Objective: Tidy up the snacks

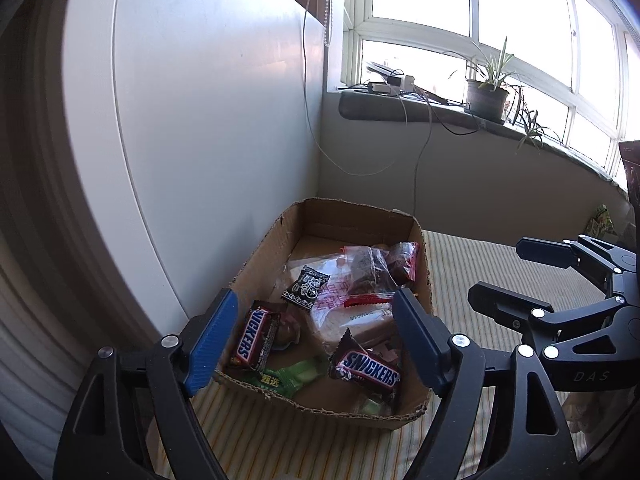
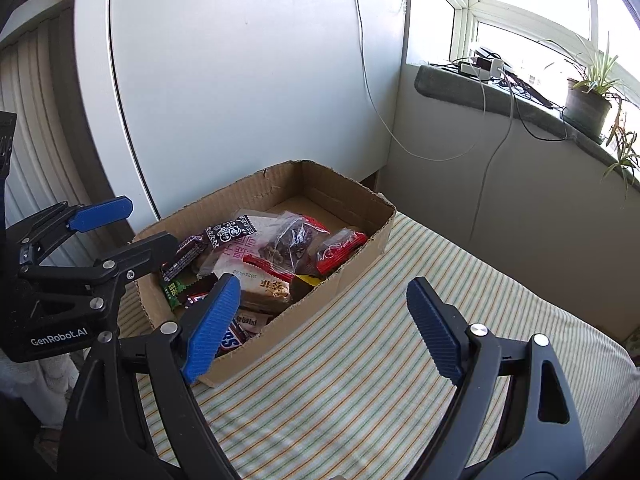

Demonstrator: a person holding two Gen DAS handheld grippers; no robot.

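Both grippers stand wide and empty: left gripper (image 1: 314,342) hangs over the cardboard box (image 1: 256,256), right gripper (image 2: 324,330) at its four o'clock. Snacks (image 2: 276,248) are piled inside, corralled against the wall on the striped bed (image 2: 400,340).

A potted plant (image 1: 487,98) (spindly) and cables (image 1: 416,98) occupy the windowsill (image 1: 440,114).

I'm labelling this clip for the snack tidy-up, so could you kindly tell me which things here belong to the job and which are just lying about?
Belongs to the job:
cardboard box
Snickers bars
green snack packet
red-edged snack bags
black patterned sweet

Just lying about:
potted plant
cables
striped cloth
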